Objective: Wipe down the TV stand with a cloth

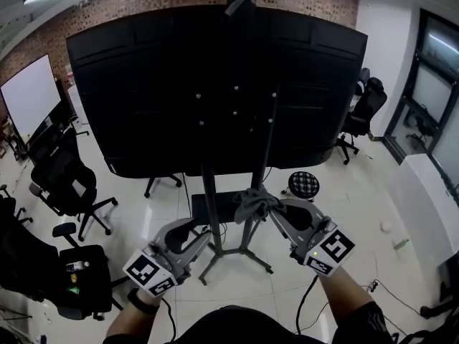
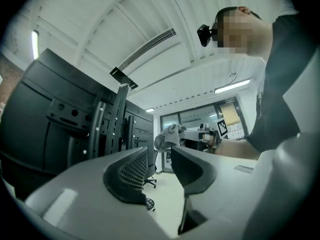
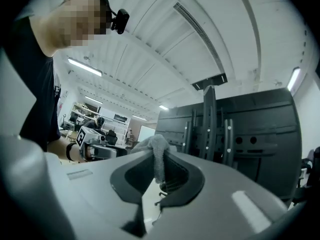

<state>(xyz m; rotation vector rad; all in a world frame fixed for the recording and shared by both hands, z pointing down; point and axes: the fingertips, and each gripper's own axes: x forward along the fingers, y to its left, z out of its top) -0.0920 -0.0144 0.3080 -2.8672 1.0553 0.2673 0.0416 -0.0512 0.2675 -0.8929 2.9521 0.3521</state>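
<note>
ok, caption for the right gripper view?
Right gripper with jaws shut on the cloth, facing the back of the TV stand.

The TV stand is a dark metal frame: two slim uprights rise from splayed legs and carry a large black screen, seen from its back, with pale bolt heads dotted along the mounting rails. It stands upright. The cloth is a small grey rag, bunched and crumpled, pinched between the jaws of the right gripper with a loose fold drooping. It sits at the stand's right-hand upright, below the screen's bottom edge and above the legs. Whether it touches the upright cannot be told.
</note>
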